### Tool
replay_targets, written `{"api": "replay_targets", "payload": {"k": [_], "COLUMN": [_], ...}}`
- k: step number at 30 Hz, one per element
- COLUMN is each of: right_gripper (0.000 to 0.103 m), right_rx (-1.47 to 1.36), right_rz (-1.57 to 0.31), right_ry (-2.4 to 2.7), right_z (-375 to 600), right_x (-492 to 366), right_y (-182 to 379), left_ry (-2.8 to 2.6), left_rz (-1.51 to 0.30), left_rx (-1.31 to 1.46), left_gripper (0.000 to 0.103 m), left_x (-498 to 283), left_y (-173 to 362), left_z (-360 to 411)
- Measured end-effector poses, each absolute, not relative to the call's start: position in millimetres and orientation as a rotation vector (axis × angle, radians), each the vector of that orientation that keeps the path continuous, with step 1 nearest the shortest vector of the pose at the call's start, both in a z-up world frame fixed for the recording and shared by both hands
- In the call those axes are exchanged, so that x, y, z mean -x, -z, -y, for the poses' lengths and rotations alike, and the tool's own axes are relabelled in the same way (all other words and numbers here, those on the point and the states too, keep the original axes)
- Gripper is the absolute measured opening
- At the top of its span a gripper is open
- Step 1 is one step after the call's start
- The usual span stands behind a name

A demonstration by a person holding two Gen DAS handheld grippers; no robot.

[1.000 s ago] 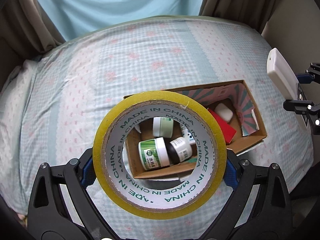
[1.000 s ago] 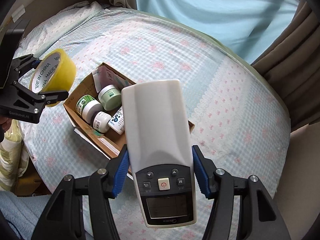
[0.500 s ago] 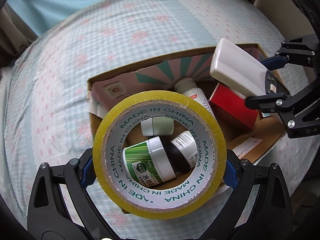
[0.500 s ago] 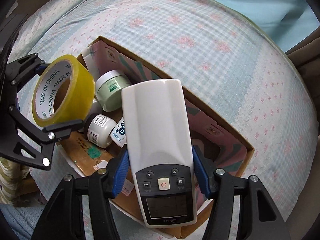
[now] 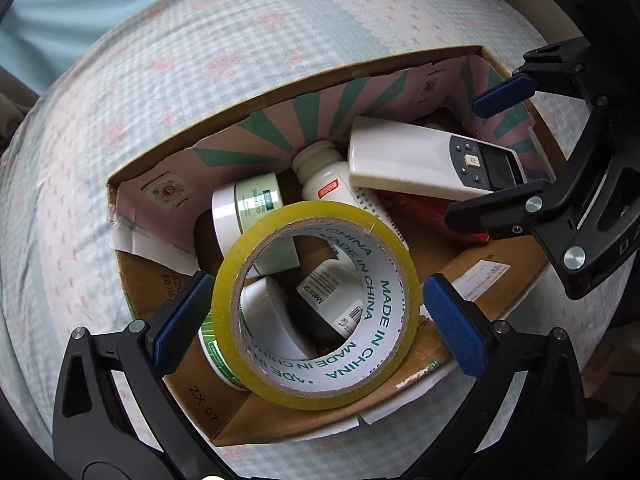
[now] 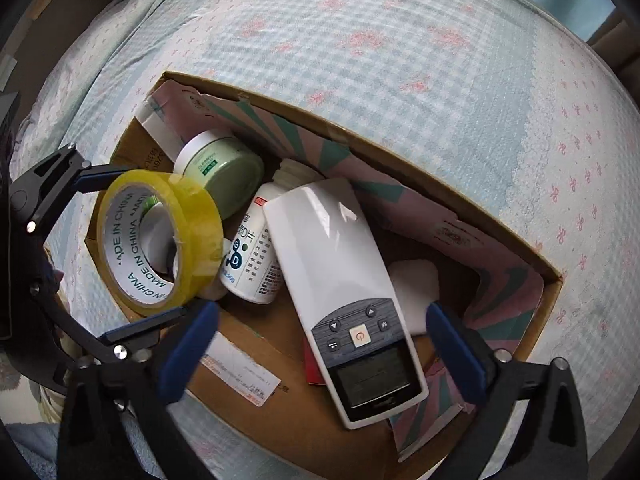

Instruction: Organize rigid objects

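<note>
A yellow tape roll (image 5: 316, 304) lies tilted in the open cardboard box (image 5: 280, 92), on top of jars. My left gripper (image 5: 316, 320) is open, its blue pads apart from the roll on both sides. The roll also shows in the right wrist view (image 6: 160, 240). A white remote control (image 6: 344, 300) lies in the box across a red item and a white bottle (image 6: 252, 256). My right gripper (image 6: 320, 348) is open, its pads well clear of the remote. The remote shows in the left wrist view (image 5: 432, 160) too.
The box (image 6: 440, 188) sits on a bed with a blue checked sheet (image 6: 360, 40). It holds a green jar (image 6: 220, 168), a white pad (image 6: 416, 288) and small bottles (image 5: 332, 300). Curtains hang at the far side.
Both grippers moved down over the box and opened. The tape roll and the remote left the jaws and now lie in the box.
</note>
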State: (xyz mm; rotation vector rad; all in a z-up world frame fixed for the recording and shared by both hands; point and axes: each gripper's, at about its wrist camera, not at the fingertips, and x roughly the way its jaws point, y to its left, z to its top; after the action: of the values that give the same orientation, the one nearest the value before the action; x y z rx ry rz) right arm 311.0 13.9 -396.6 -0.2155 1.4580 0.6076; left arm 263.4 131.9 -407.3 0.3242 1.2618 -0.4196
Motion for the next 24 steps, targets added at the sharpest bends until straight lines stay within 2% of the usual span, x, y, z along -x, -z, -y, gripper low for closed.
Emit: {"api": "replay_targets", "payload": {"k": [18, 24], "right_gripper": [0.103, 0.103], "right_rx": [0.113, 0.109], "right_rz": [-1.374, -1.352], "right_ry": [-0.528, -0.518], "right_z": [11, 17], "right_x": [-278, -264], "right_y": [358, 335], "left_ry": [0.397, 0.345], "left_rz": [-1.206, -1.180], "left_rx": [-0.345, -0.305], "left_gripper": [0.103, 0.103], "left_x": [-238, -222], "left_y": [365, 335], "left_z": [-130, -139]}}
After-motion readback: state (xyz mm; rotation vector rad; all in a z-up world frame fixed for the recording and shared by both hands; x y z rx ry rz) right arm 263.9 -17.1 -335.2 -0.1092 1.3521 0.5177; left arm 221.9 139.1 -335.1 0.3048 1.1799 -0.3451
